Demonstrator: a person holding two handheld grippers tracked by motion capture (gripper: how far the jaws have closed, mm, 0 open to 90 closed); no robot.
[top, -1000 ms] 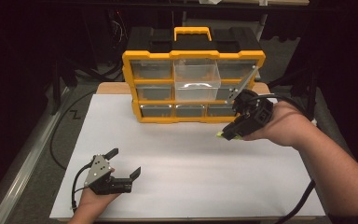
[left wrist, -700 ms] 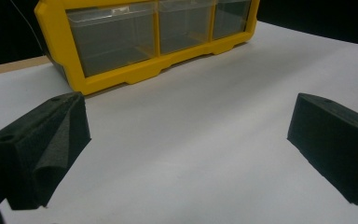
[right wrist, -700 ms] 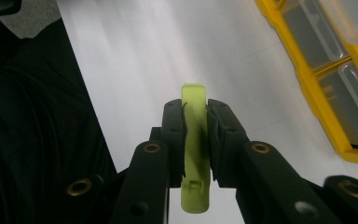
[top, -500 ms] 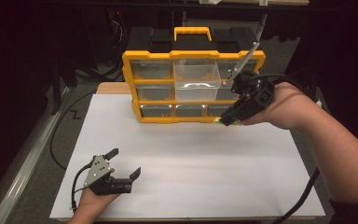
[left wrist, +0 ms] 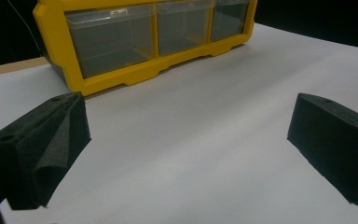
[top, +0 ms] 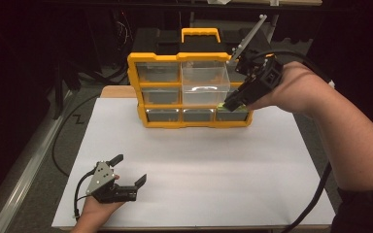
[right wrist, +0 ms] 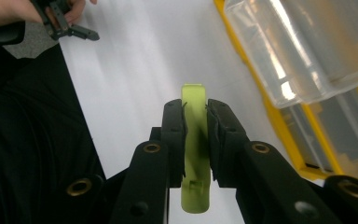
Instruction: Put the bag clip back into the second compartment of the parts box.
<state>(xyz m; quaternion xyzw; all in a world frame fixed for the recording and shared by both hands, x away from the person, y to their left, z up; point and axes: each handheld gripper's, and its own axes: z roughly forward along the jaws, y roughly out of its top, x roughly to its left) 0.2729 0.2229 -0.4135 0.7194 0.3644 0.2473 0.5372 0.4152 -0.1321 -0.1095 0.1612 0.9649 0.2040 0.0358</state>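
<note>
Down at the near left of the counter (top: 194,160), the left hand-held gripper (top: 128,180) rests low on the white surface in the person's left hand (top: 94,211), its jaws spread wide with nothing between them. From its own view the two black foam-faced jaws stand well apart, and the white sheet runs bare between them toward the bottom row of the drawer cabinet (left wrist: 121,70).

Further back, in the middle, the yellow drawer cabinet (top: 189,90) stands upright at the far edge of the white sheet, a black and yellow handle on top. Its large clear middle drawer (top: 205,86) is pulled partway out toward the person.

Over at the right, the right hand-held gripper (top: 227,104) hangs in the air just in front of the cabinet's lower right drawers, tilted downward. Its jaws are pressed against a small yellow-green clip (right wrist: 196,140), held edge-on above the counter, beside the open drawer.
</note>
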